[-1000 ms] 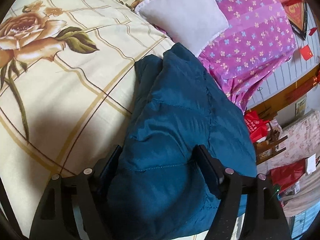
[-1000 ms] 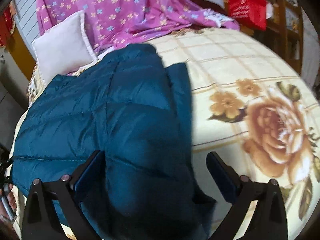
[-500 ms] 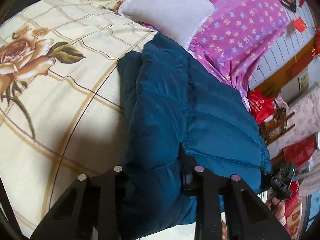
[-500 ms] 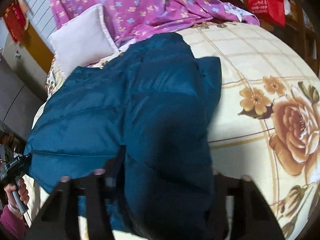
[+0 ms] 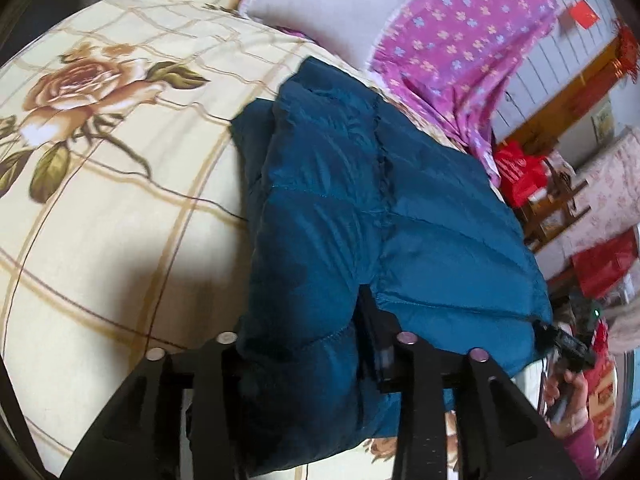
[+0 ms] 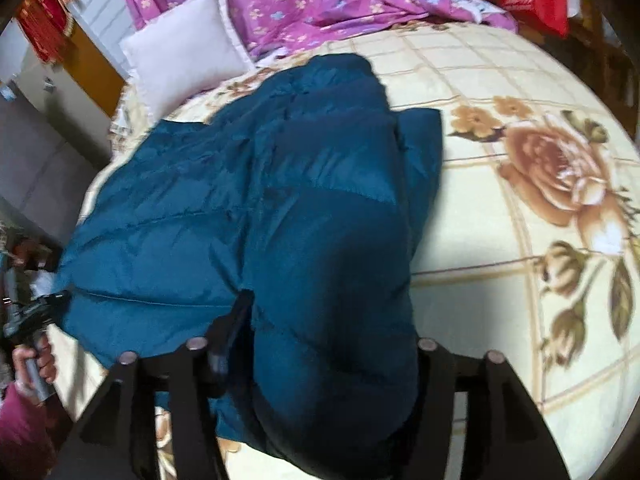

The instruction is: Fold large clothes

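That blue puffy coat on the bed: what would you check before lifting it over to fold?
1. Left claw has coat fabric between its fingers: ok, though the jaws are opening.
2. Right claw has fabric between its fingers: ok, also opening.
3. Grip firm enough to lift: cannot tell.
4. Bedspread beside the coat free for folding: ok.
5. Pillow apart from the coat: ok.

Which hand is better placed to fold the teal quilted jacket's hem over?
Right, narrowly. Left gripper and right gripper both have the teal quilted jacket between opening jaws, but the right holds the thicker doubled layer.
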